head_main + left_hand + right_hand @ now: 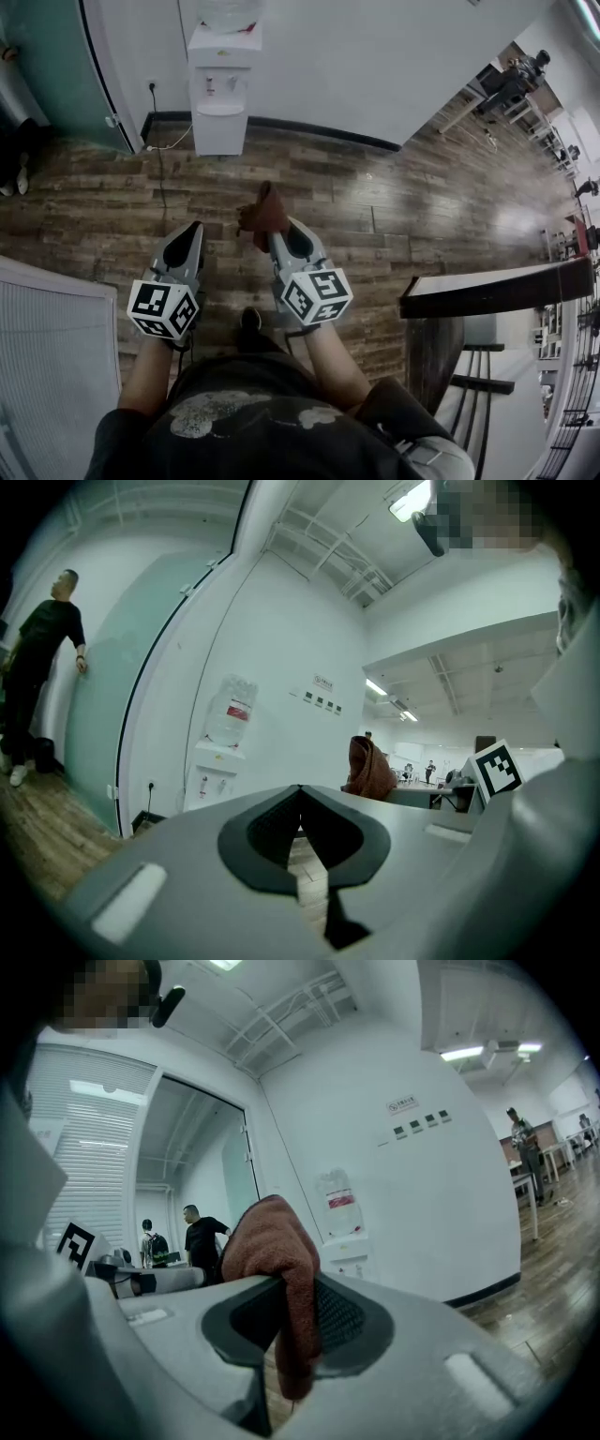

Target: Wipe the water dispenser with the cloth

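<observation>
**A:** What are your grippers holding?

**B:** My right gripper (286, 1288) is clamped on the cloth (274, 1241). The brown cloth bunches up above the jaw tips, and a strip of it hangs down between the pads. My left gripper (300, 791) has its jaws together at the tips with nothing between them. Lower down, I only see floor through the slit.

**A:** And the dispenser?

**B:** From the head view, the dispenser (221, 98) is at 11 o'clock from the grippers and well apart from them. It stands against the white wall (375, 56), with a bottle (231, 710) on top. I have both grippers side by side over the wood floor (403, 216), the left at 9 o'clock of the right. Both point toward 12.

**A:** Is the cloth touching it?

**B:** No, the cloth is well apart from it.

**A:** Anything else around?

**B:** There's a dark desk (497, 286) at 3 o'clock. In the left gripper view, a person (42, 658) in black stands at 9 o'clock, one hand on the green panel (112, 696).
</observation>
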`<action>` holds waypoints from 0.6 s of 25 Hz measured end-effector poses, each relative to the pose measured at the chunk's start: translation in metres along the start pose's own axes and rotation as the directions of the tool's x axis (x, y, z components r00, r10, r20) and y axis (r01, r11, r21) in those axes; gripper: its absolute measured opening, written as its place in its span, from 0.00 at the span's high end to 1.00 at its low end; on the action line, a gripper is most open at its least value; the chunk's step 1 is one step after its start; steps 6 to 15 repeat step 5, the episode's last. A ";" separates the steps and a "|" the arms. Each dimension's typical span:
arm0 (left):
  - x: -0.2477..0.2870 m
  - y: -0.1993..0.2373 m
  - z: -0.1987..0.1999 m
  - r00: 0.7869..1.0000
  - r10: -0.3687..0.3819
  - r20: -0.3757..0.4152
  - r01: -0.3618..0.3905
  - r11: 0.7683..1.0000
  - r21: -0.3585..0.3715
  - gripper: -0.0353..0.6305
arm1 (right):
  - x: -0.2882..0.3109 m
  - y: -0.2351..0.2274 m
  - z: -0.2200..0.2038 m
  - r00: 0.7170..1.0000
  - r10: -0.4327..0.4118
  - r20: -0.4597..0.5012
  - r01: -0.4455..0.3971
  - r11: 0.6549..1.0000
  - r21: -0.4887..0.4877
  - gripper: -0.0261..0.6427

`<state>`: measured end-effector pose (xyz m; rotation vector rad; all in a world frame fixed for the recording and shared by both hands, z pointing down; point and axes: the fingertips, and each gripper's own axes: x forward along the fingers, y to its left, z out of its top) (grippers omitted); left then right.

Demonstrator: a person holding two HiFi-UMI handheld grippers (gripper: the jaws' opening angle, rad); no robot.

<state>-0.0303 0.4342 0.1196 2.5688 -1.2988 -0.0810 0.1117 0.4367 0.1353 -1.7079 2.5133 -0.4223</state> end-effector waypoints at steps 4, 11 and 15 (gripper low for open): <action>-0.033 -0.004 0.002 1.000 -0.004 0.014 0.003 1.000 0.009 0.92 | -0.020 0.024 0.002 1.000 0.000 0.009 0.000 0.999 -0.032 0.87; -0.041 -0.005 0.003 1.000 -0.004 0.017 0.004 1.000 0.009 0.92 | -0.025 0.030 0.002 1.000 -0.001 0.009 0.001 0.999 -0.039 0.87; -0.041 -0.005 0.003 1.000 -0.004 0.017 0.004 1.000 0.009 0.92 | -0.025 0.030 0.002 1.000 -0.001 0.009 0.001 0.999 -0.039 0.87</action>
